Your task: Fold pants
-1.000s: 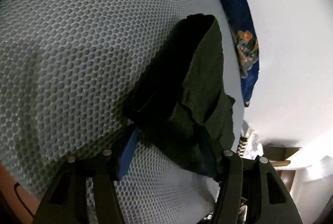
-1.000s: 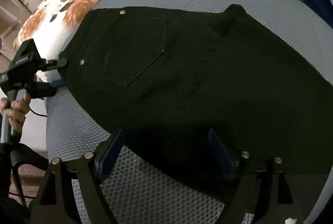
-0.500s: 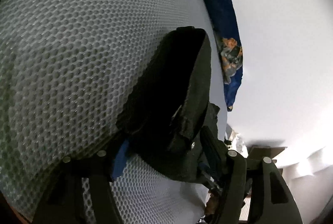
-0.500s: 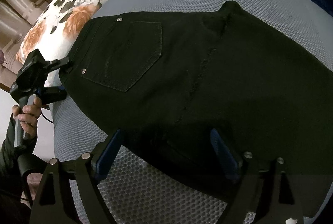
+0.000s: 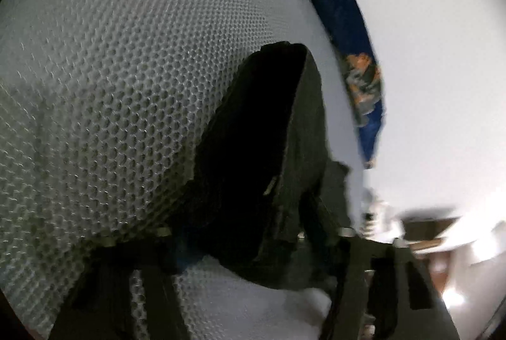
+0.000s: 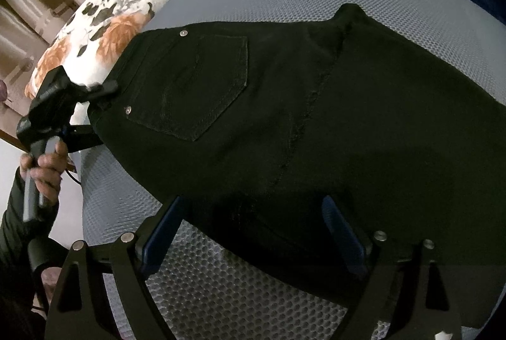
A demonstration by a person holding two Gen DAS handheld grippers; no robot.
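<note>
While flat, pants (image 6: 316,125) waistband-leftward.

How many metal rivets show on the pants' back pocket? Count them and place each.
2 on the back pocket of the pants: one rivet at its upper corner, another at its lower-left corner. Others may be hidden.

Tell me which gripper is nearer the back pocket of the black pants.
Left. The left gripper is at the waistband edge right beside the back pocket. The right gripper sits farther off, jaws spread over the near edge of the black pants, below the pocket.
</note>
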